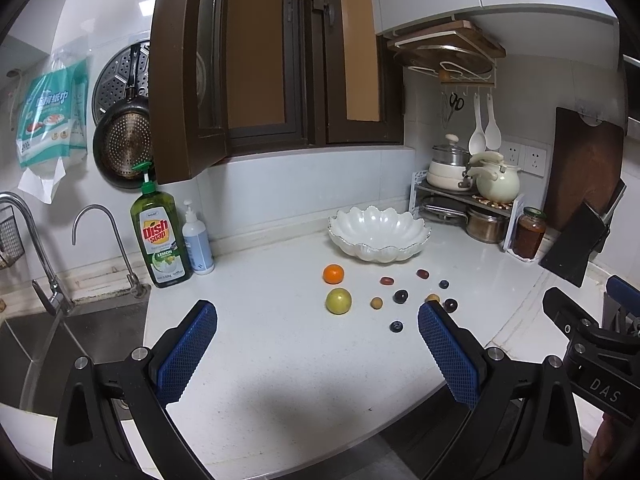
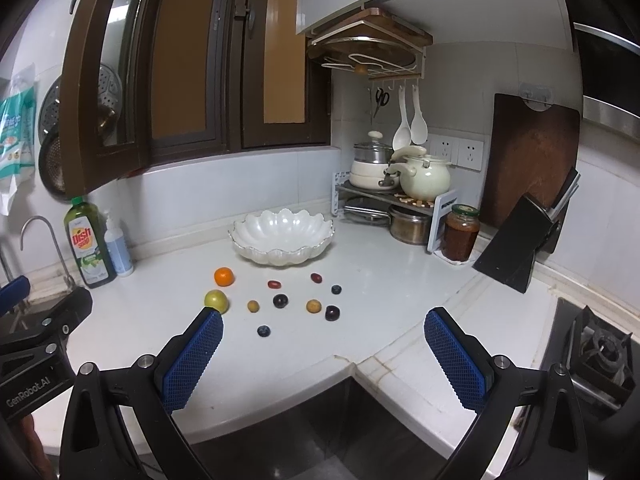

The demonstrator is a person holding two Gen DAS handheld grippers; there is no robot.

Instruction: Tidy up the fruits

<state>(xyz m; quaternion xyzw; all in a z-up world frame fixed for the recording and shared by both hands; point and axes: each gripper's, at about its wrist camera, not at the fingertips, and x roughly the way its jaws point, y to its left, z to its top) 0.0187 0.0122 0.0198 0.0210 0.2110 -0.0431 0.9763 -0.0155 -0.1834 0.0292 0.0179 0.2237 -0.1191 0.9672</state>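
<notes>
A white scalloped bowl [image 1: 379,233] [image 2: 282,237] stands empty at the back of the white counter. In front of it lie an orange mandarin [image 1: 333,273] [image 2: 224,276], a green-yellow round fruit [image 1: 338,301] [image 2: 216,300], and several small fruits: red grape tomatoes [image 2: 274,284], dark plums [image 2: 280,301], blueberries [image 2: 263,331] and small yellow-brown fruits [image 2: 313,306]. My left gripper [image 1: 318,320] is open and empty, held above the counter short of the fruits. My right gripper [image 2: 324,328] is open and empty, also short of them.
A dish soap bottle [image 1: 160,236] and a pump bottle [image 1: 197,240] stand by the sink [image 1: 48,344] at left. A rack with pots [image 2: 396,192], a jar [image 2: 461,232], a knife block [image 2: 520,240] and a cutting board [image 2: 532,160] fill the right corner. A stove burner [image 2: 600,352] lies at right.
</notes>
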